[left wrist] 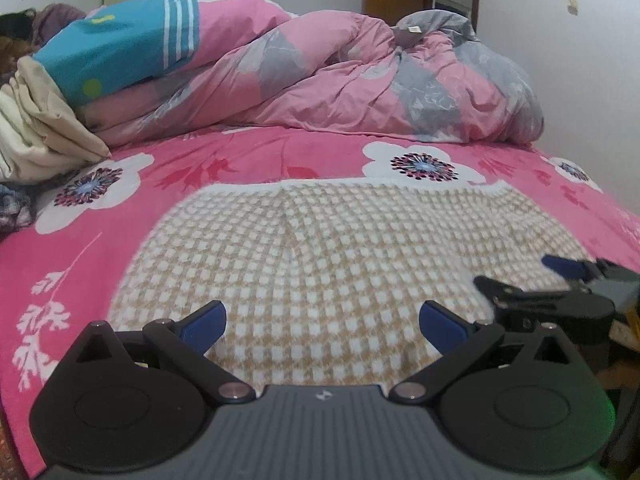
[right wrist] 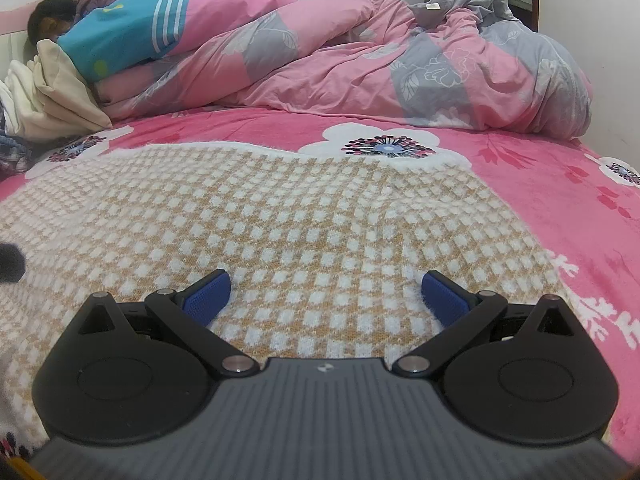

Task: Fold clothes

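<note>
Both grippers, left (left wrist: 322, 322) and right (right wrist: 326, 294), spread their fingers wide, empty, over the checked knit garment (right wrist: 256, 216); rumpled quilt (right wrist: 360, 64) at twelve o'clock.

We see two matching grippers – the left gripper (left wrist: 322, 322) and the right gripper (right wrist: 326, 294) – each with a ribbed grey body at the bottom of its view, marked in the middle by a small white logo. On either side of the body sits a rounded black housing with a circular recess, and black link arms run from silver pivot pins out to short fingers (left wrist: 204, 325) faced with blue textured pads (right wrist: 210, 298). In the left wrist view the right gripper (left wrist: 520, 278) appears side-on – black linkage, silver screws, a blue pad.
</note>
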Action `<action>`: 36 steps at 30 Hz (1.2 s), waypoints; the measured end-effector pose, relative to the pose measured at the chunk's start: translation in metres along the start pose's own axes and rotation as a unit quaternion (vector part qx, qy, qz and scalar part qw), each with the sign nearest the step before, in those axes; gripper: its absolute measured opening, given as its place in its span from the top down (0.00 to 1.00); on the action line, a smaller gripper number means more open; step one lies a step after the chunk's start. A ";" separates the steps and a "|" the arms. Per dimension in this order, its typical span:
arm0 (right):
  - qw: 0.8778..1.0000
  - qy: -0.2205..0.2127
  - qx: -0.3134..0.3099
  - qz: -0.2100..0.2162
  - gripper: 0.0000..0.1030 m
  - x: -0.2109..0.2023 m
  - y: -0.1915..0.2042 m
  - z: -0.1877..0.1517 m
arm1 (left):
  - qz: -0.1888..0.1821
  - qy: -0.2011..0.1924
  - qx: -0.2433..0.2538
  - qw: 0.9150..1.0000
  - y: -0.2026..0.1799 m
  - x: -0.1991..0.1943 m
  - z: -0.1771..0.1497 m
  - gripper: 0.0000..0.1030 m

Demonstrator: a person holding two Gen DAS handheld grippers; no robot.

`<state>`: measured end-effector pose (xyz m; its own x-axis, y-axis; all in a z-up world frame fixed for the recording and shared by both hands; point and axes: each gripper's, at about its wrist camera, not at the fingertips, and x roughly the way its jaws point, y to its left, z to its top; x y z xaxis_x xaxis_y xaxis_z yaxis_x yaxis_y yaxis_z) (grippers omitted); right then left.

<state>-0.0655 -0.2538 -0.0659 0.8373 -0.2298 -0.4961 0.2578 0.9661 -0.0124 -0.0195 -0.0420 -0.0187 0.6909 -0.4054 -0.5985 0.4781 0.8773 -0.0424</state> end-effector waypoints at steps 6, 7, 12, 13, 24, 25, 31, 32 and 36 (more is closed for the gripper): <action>1.000 0.000 -0.001 -0.001 0.01 0.000 0.001 0.000 | 0.012 0.003 -0.006 1.000 0.007 0.018 0.010 0.00; 1.000 0.000 -0.001 -0.002 0.01 0.000 0.001 0.000 | 0.016 0.004 -0.006 1.000 0.008 0.022 0.012 0.00; 1.000 0.000 -0.002 -0.003 0.01 0.000 0.002 -0.001 | 0.027 0.020 -0.014 0.999 0.012 0.040 0.016 0.00; 1.000 -0.001 -0.002 -0.003 0.01 -0.001 0.002 -0.001 | 0.028 0.025 -0.017 0.999 0.013 0.044 0.016 0.00; 1.000 0.007 -0.005 -0.005 0.01 -0.001 0.004 0.002 | 0.041 0.051 -0.029 0.997 0.015 0.056 0.020 0.00; 1.000 0.009 -0.006 -0.005 0.01 -0.001 0.004 0.002 | 0.042 0.054 -0.031 0.997 0.015 0.057 0.022 0.00; 0.999 0.048 -0.024 0.008 0.01 -0.001 0.002 0.025 | 0.047 0.074 -0.033 0.996 0.015 0.061 0.028 0.00; 0.999 0.045 -0.020 0.011 0.01 -0.003 0.000 0.029 | 0.047 0.077 -0.033 0.995 0.014 0.061 0.029 0.00; 1.000 0.021 -0.006 0.008 0.01 -0.003 -0.011 0.046 | 0.053 0.082 -0.032 0.995 0.013 0.062 0.030 0.00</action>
<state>-0.0491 -0.2695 -0.0241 0.8198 -0.2096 -0.5329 0.2389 0.9709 -0.0144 0.0459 -0.0636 -0.0325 0.6351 -0.2680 -0.7244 0.3687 0.9293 -0.0205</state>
